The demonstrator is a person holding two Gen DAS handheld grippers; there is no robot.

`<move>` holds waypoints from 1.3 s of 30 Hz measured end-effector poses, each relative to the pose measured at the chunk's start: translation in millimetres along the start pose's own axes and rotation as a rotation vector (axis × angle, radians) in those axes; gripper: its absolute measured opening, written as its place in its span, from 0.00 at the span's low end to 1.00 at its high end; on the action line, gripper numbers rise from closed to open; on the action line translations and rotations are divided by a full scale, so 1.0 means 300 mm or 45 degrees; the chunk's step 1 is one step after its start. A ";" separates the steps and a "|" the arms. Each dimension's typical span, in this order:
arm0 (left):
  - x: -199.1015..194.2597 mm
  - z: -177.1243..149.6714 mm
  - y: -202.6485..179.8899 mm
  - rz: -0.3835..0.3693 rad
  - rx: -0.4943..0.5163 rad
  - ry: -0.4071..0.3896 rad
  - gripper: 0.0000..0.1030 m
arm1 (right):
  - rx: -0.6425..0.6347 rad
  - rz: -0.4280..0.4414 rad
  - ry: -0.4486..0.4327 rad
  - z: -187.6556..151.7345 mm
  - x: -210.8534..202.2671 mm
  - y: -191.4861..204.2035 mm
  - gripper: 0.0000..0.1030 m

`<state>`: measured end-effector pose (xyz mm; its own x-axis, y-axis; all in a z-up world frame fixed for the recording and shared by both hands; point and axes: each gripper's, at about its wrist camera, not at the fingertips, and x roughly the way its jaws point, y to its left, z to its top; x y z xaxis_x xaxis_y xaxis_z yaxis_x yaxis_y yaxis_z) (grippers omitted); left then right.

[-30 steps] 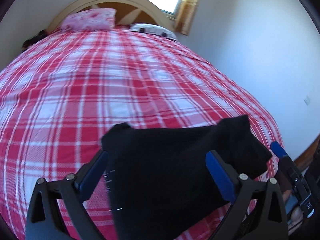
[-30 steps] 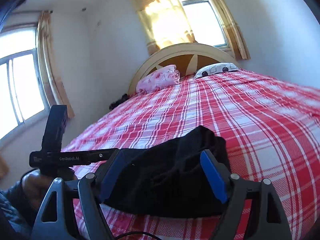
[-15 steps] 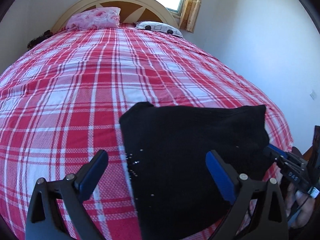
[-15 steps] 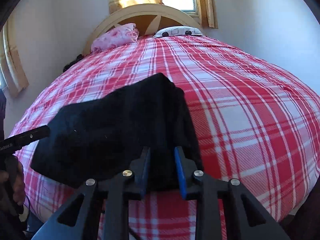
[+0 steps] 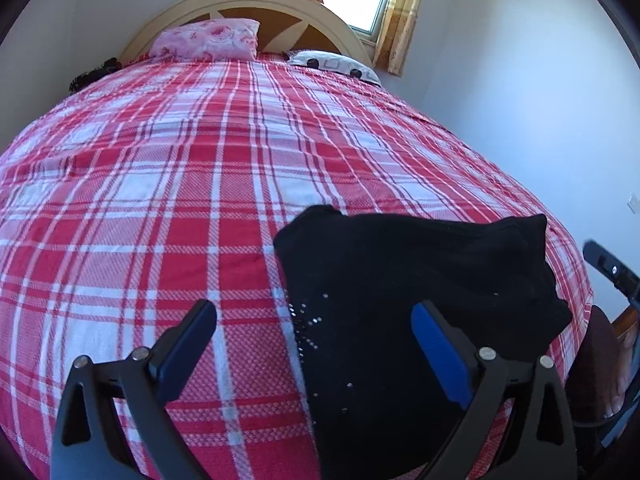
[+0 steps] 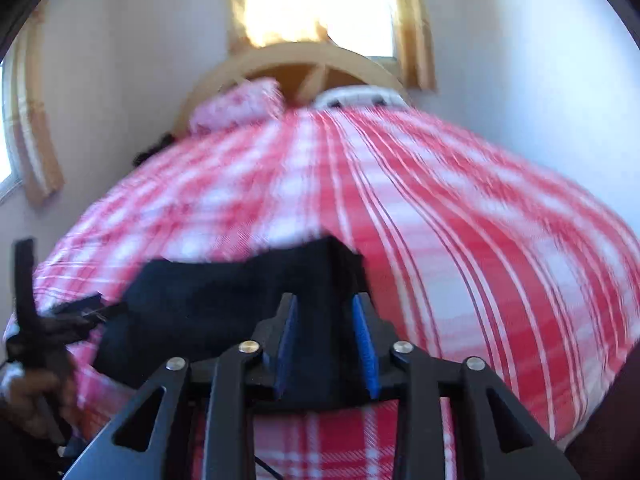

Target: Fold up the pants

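The black pants [image 5: 420, 300] lie folded in a bundle on the near right part of the red plaid bed [image 5: 180, 200]. My left gripper [image 5: 312, 344] hovers open and low over their left edge, its right finger [image 5: 436, 352] above the black cloth and its left finger over bare plaid. In the blurred right wrist view the pants [image 6: 224, 304] spread to the left. My right gripper [image 6: 324, 344] has its jaws opening, with the near right end of the pants between the blue pads [image 6: 364, 344]. Part of the right gripper [image 5: 610, 270] shows past the bed's right edge.
A pink pillow [image 5: 208, 38] and a white patterned pillow [image 5: 334, 66] lie under the arched wooden headboard [image 5: 280, 4]. A white wall runs along the bed's right side. The person's hand [image 6: 32, 392] holds the left gripper at the bed's near left corner.
The right jaws closed narrowly on the pants' right end, then widened again. The left gripper sank slightly and stayed open, and the pants now sit further right in its view.
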<state>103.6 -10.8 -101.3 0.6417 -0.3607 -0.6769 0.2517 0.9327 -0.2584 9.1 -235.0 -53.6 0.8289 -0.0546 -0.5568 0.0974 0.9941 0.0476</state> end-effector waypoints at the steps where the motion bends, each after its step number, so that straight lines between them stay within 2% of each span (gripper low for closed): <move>1: 0.004 -0.004 -0.006 -0.003 0.009 0.009 0.97 | -0.041 0.063 -0.009 0.019 0.007 0.040 0.42; 2: 0.006 -0.010 -0.015 0.001 0.027 0.014 0.97 | -0.077 0.132 0.007 0.029 0.028 0.084 0.42; 4: 0.001 -0.012 -0.019 0.012 0.047 0.007 0.98 | -0.114 0.300 0.121 0.041 0.110 0.174 0.42; 6: 0.004 -0.015 -0.013 0.022 0.052 0.019 1.00 | -0.136 0.384 0.206 0.041 0.194 0.238 0.42; 8: 0.019 -0.020 0.002 0.007 0.029 0.050 1.00 | -0.180 0.290 0.251 0.039 0.268 0.264 0.42; 10: 0.035 -0.025 0.008 -0.011 0.021 0.085 1.00 | -0.113 0.229 0.321 0.045 0.350 0.216 0.42; 11: 0.038 -0.026 0.009 -0.015 0.023 0.089 1.00 | -0.066 0.178 0.357 0.046 0.381 0.171 0.39; 12: 0.037 -0.027 0.007 -0.016 0.025 0.084 1.00 | -0.012 0.176 0.382 0.046 0.409 0.118 0.34; 13: 0.038 -0.027 0.005 -0.014 0.028 0.086 1.00 | 0.037 0.199 0.393 0.044 0.425 0.080 0.22; 15: 0.037 -0.027 0.003 -0.011 0.030 0.087 1.00 | 0.091 0.208 0.418 0.045 0.426 0.037 0.19; 20: 0.030 -0.013 0.014 -0.005 0.001 0.093 1.00 | 0.011 0.173 0.401 0.052 0.378 0.081 0.22; 26: 0.046 0.026 -0.001 0.086 0.057 0.099 1.00 | 0.008 0.182 0.257 0.041 0.278 0.079 0.29; 28: 0.056 0.040 -0.007 0.101 0.069 0.107 1.00 | -0.024 0.222 0.227 0.027 0.244 0.090 0.30; 31: 0.070 0.048 -0.016 0.129 0.099 0.122 1.00 | -0.112 0.220 0.238 -0.005 0.222 0.122 0.40; 35: 0.078 0.040 -0.011 0.131 0.091 0.138 1.00 | -0.165 0.163 0.268 -0.067 0.214 0.118 0.41; 39: 0.090 0.037 0.001 0.114 0.049 0.159 1.00 | -0.166 0.186 0.262 -0.107 0.215 0.084 0.41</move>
<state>128.9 -20.2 -112.0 0.5685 -0.2708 -0.7769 0.2270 0.9592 -0.1683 47.2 -210.4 -115.0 0.6981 0.0971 -0.7094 -0.0975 0.9944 0.0402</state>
